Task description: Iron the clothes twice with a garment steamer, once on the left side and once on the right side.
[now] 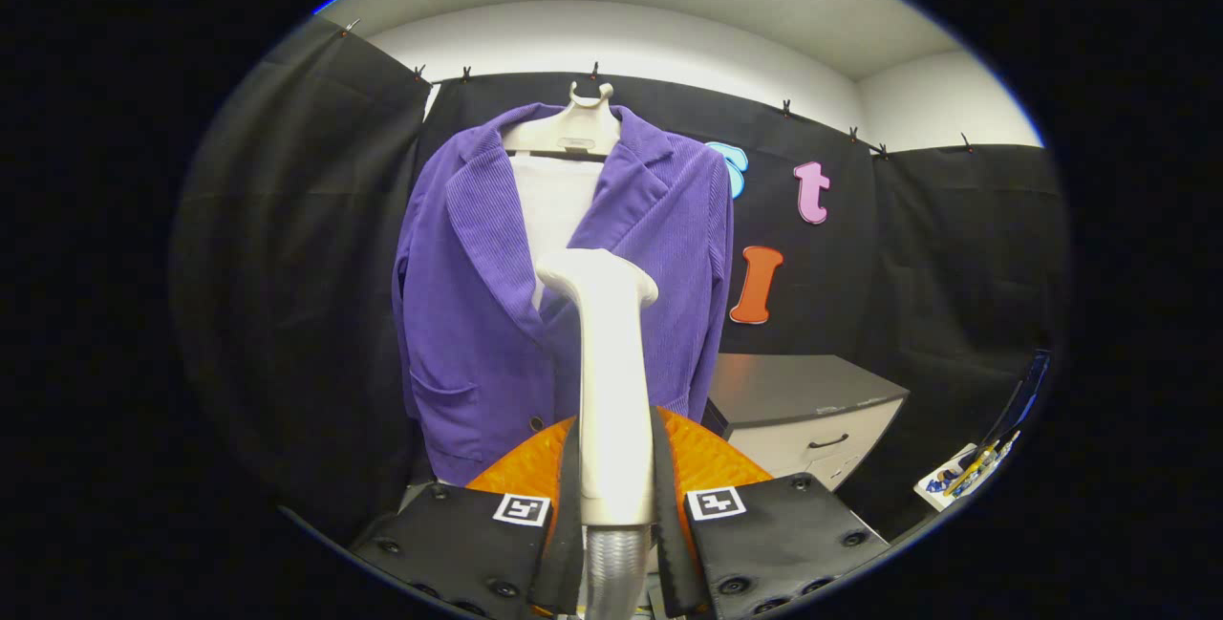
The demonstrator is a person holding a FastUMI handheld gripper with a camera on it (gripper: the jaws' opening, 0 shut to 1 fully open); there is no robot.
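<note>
You are holding the gripper point(616, 505) upright in front of a hanging garment. Its two fingers are pressed against either side of the handle of a pale garment steamer point(611, 381), so the jaws are narrow and clamped on it. The steamer's long axis runs straight up and away from the fingers, ending in a flattened head that points toward the clothing. A ribbed grey hose point(614, 572) leaves the bottom of the handle between the fingers.

Directly beyond the steamer head hangs a purple corduroy jacket point(478, 314) on a pale hanger point(571, 128), with a white shirt point(552, 204) showing between the lapels. The jacket hangs against the black cloth wall point(287, 314). The steamer head lines up close to the jacket's centre opening, just below the lapels; whether it touches the fabric cannot be told from here.

The jacket's front panels spread to both sides of the head, so either side looks within reach of a sideways shift. Beside the jacket's far sleeve and lower down stands a grey drawer cabinet point(812, 410), which narrows the room low on that side. The other side has only cloth wall behind the sleeve. Judging from this, neither pass looks started.
</note>
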